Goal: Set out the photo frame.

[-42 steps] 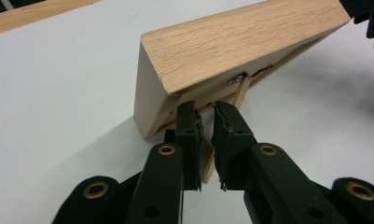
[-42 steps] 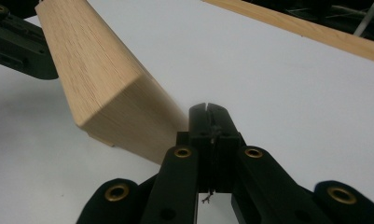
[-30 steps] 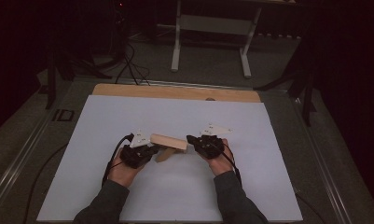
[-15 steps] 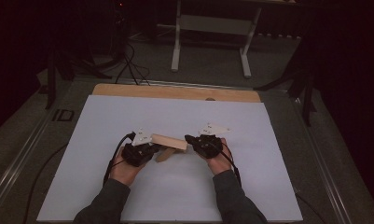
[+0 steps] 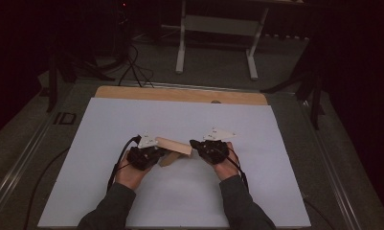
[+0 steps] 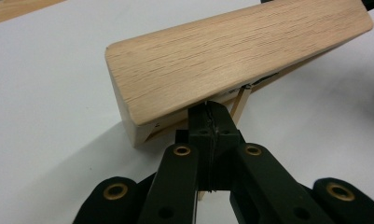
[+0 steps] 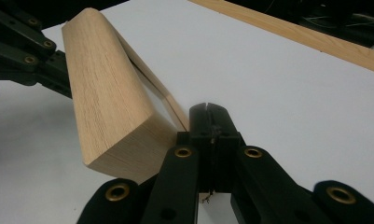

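White sheeting (image 5: 180, 191) covers the table under dim light. Near its middle a wooden block (image 5: 174, 145) is held off the surface between the left gripper (image 5: 157, 152) and right gripper (image 5: 195, 144). Both pairs of jaws are pressed shut, seemingly on thin strips beneath the block. For a steady carry, both ends should probably be kept level and moved together.

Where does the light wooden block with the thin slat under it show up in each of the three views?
High view: the light wooden block sits at centre, between the left gripper and right gripper.
Left gripper view: it spans the upper middle, above the closed jaws.
Right gripper view: it runs along the left, beside the closed jaws.
Shared landmark: the white table sheet.
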`<action>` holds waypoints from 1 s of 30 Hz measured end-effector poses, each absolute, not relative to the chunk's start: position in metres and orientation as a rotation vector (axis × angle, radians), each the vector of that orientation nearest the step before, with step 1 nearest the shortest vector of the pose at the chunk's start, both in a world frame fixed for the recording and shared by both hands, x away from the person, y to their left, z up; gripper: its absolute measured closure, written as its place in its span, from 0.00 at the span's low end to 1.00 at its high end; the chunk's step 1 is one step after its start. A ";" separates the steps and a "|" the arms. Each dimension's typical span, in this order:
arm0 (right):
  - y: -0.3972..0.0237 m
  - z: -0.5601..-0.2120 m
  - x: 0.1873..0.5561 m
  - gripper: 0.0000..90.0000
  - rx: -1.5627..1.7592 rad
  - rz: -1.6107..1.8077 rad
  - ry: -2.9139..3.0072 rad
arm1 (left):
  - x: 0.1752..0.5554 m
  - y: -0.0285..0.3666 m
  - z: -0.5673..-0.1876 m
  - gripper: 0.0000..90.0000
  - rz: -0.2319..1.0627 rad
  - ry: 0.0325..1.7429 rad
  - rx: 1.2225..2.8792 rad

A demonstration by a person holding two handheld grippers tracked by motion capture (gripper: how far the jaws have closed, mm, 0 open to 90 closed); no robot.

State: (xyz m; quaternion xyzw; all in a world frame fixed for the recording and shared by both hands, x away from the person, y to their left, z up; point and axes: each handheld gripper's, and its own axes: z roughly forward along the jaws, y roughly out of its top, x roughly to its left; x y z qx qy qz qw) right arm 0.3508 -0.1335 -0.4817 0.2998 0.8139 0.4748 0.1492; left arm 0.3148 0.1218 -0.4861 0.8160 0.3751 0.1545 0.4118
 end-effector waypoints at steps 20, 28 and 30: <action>-0.125 -0.481 0.339 1.00 0.773 1.327 2.366 | 0.313 0.114 -0.480 1.00 0.386 0.920 2.061; -0.124 -0.481 0.336 1.00 0.764 1.328 2.368 | 0.314 0.109 -0.483 1.00 0.375 0.909 2.080; -0.124 -0.481 0.335 1.00 0.758 1.328 2.371 | 0.315 0.109 -0.483 1.00 0.374 0.912 2.079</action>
